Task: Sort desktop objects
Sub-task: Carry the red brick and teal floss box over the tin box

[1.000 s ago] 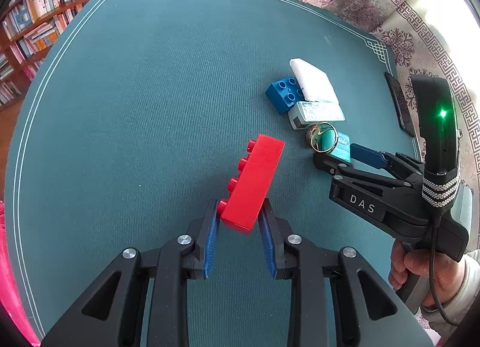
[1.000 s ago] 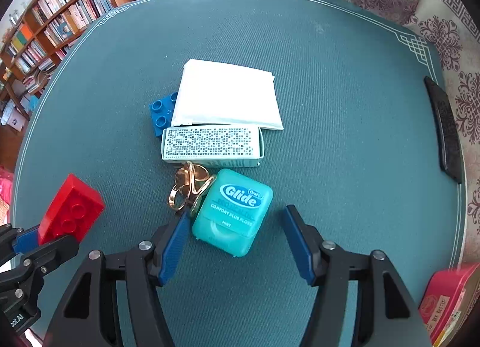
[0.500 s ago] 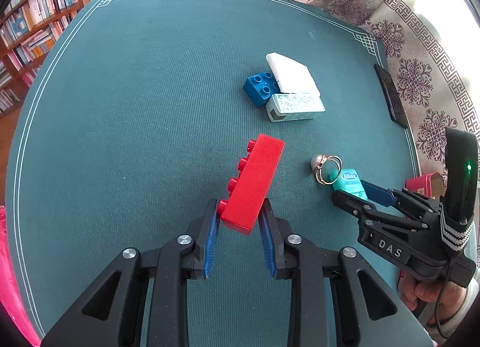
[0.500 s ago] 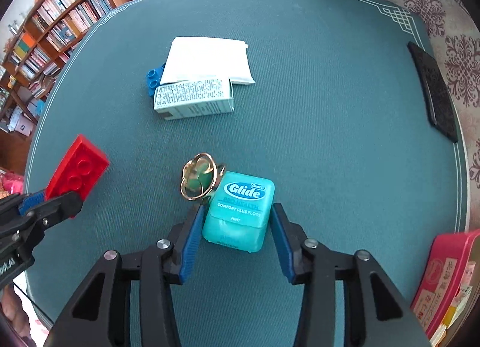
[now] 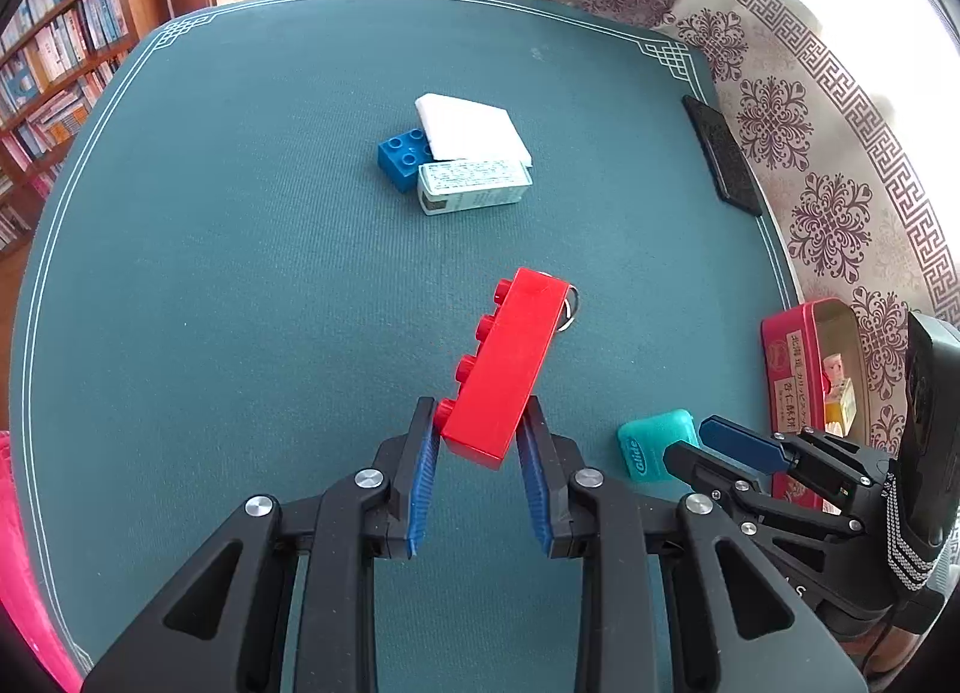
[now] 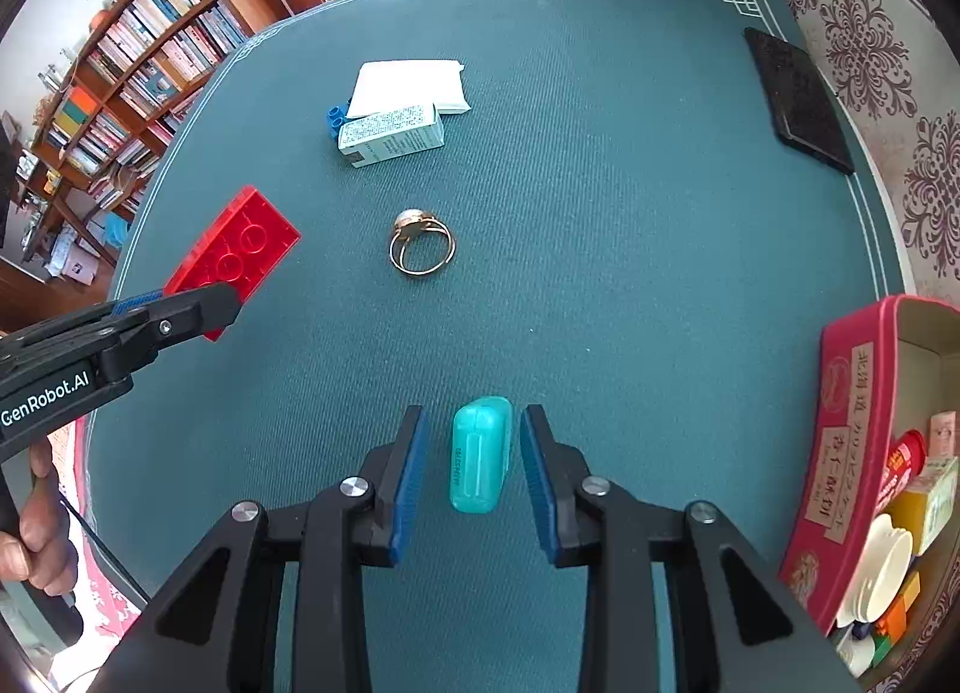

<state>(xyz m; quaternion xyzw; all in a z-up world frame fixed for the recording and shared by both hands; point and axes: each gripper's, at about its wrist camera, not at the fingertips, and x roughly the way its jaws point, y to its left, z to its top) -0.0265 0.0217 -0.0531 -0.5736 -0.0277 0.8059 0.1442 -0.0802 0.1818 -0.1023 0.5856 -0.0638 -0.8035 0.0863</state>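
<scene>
My left gripper (image 5: 478, 411) is shut on the lower end of a red brick (image 5: 510, 369), which is tilted up above the teal mat. The right wrist view also shows that brick (image 6: 240, 243), at the left. My right gripper (image 6: 471, 414) has its jaws closing around a teal floss box (image 6: 480, 459). The box stands on its narrow edge between the pads, and a sliver of mat shows on each side. A gold ring (image 6: 420, 249) lies on the mat beyond it. Further back, a blue brick (image 5: 399, 156), a white pad (image 5: 468, 126) and a small printed box (image 5: 474, 186) lie together.
An open red tin (image 6: 852, 405) holding several small items stands at the mat's right edge, close to my right gripper. A black flat slab (image 6: 795, 93) lies at the far right edge. Bookshelves (image 6: 120, 93) stand beyond the left side. A hand (image 6: 36, 525) holds the left gripper.
The right jaws closed around the floss box and carried it away from the ring toward the red tin; the box turned onto its edge. The left gripper moved the same way, still holding the red brick.
</scene>
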